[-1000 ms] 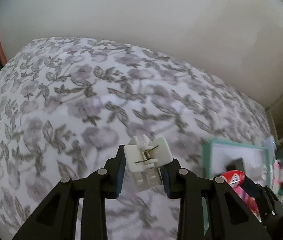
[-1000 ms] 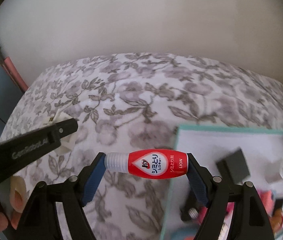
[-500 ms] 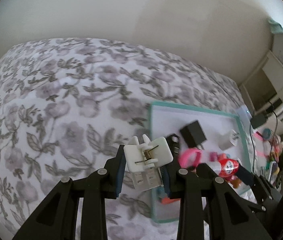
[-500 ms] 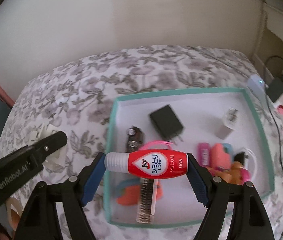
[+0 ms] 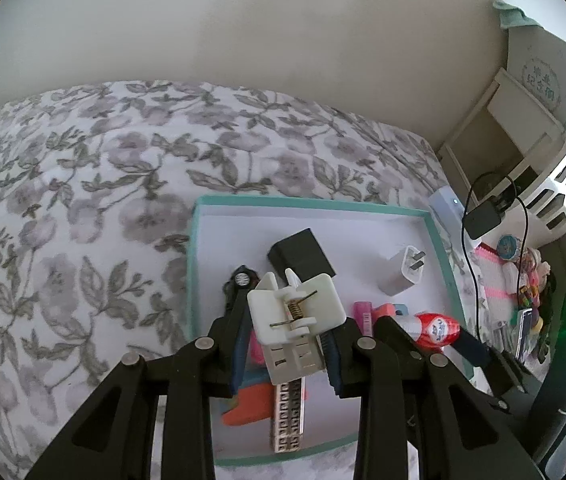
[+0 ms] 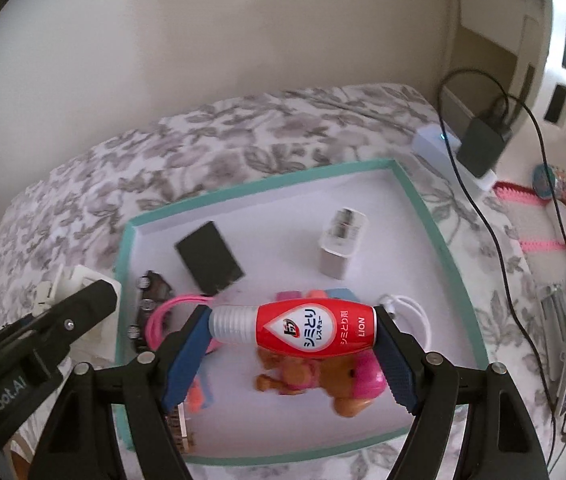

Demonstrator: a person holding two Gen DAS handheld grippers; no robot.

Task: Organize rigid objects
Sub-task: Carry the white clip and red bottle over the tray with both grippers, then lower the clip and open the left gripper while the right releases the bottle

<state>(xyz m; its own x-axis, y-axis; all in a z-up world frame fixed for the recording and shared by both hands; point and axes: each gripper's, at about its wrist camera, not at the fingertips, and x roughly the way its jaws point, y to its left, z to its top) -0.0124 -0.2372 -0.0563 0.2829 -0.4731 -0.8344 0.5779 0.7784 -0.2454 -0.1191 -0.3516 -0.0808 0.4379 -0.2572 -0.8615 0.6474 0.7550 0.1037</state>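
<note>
Left wrist view first: the left gripper (image 5: 289, 344) is clamped on a white spring clip (image 5: 295, 320), its blue pads pressing the clip's lower body from both sides, the metal spring facing up. The clip hangs over the teal-rimmed tray (image 5: 439, 248) sitting on the floral bedspread (image 5: 83, 200). Down in the tray there's a black charger block (image 5: 301, 258) near the far left part, a white plug adapter (image 5: 401, 270) to its right with prongs showing, and a small dark toy car (image 5: 239, 284) just behind the left finger. Under the clip, an orange piece (image 5: 247, 408) and a patterned silver bar (image 5: 288, 416) lie at the near edge. At right, the red stain-remover bottle (image 5: 435, 330) peeks in, carried between the other tool's tips.

Now the right wrist view: the right gripper (image 6: 293, 344) is closed on the red stain-remover bottle (image 6: 311, 330) end to end, cap at the left pad, base at the right pad, bottle lying crosswise above the tray (image 6: 423, 216). Below it a brown toy dog with pink (image 6: 323, 384) rests on the tray floor, blurred. The black charger block (image 6: 209, 258) and white plug adapter (image 6: 341, 248) sit farther back, well apart. A pink cord loop (image 6: 163, 312) curls by the toy car (image 6: 151, 292). At far left, the left gripper (image 6: 63, 320) holds the white clip (image 6: 69, 280) just outside the tray's left wall.
</note>
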